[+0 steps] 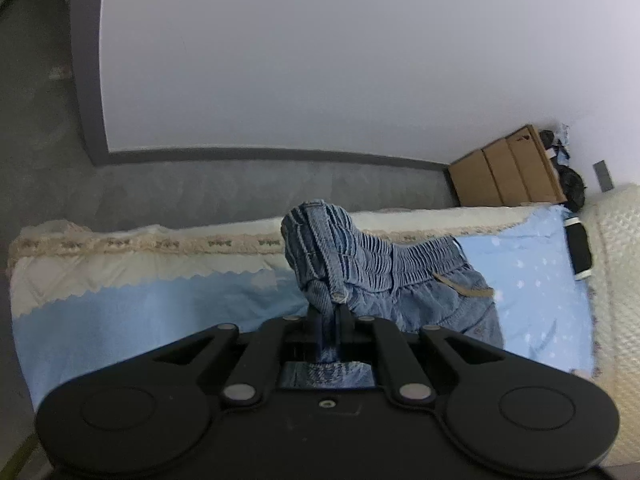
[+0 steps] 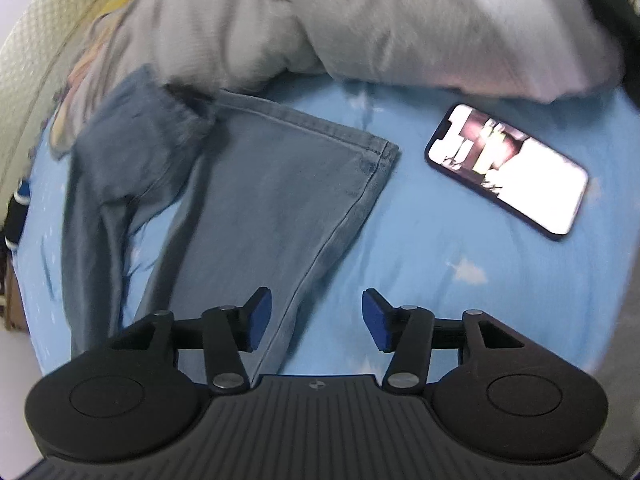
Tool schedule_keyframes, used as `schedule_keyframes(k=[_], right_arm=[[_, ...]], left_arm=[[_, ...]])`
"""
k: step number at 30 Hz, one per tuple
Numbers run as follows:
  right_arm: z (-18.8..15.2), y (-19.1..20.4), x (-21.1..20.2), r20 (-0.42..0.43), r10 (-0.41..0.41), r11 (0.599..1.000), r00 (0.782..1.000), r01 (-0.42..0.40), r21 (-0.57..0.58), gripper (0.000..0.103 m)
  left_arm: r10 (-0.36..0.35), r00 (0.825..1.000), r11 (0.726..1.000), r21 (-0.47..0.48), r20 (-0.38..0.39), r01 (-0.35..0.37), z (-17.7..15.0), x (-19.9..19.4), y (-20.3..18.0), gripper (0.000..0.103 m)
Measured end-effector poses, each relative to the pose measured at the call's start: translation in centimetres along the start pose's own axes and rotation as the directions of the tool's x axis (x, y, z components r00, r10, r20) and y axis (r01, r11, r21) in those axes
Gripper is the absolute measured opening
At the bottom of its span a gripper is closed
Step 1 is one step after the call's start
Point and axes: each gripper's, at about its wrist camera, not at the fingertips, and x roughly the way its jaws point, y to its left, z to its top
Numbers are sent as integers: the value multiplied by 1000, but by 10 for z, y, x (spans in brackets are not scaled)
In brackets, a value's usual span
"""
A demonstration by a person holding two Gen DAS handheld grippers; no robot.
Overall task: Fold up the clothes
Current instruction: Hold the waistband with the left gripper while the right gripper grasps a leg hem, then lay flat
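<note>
A pair of blue denim jeans lies on a light blue bed sheet. In the left wrist view my left gripper is shut on the jeans' elastic waistband and holds it lifted above the bed; the rest of the waist sags to the right. In the right wrist view a flat jeans leg stretches away to its hem, with the other leg rumpled on the left. My right gripper is open and empty, hovering just above the near part of the flat leg.
A phone with a lit screen lies on the sheet right of the hem. A grey-white duvet is piled behind the jeans. A cardboard box stands on the floor by the wall. A black object lies at the bed's right edge.
</note>
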Motion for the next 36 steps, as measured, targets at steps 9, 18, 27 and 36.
schedule_keyframes(k=[9, 18, 27, 36], right_arm=[[15, -14, 69, 48, 20, 996, 999, -24, 89, 39], [26, 18, 12, 128, 28, 1000, 991, -27, -13, 3], [45, -8, -60, 132, -9, 990, 991, 27, -138, 2], [30, -26, -51, 52, -134, 967, 990, 142, -214, 15]], left_arm=[[54, 998, 998, 17, 46, -54, -1, 5, -3, 5], [-3, 999, 999, 51, 54, 1, 11, -30, -16, 4], [-54, 999, 994, 97, 3, 54, 16, -49, 7, 5], [-20, 997, 999, -36, -71, 18, -9, -24, 41, 11]])
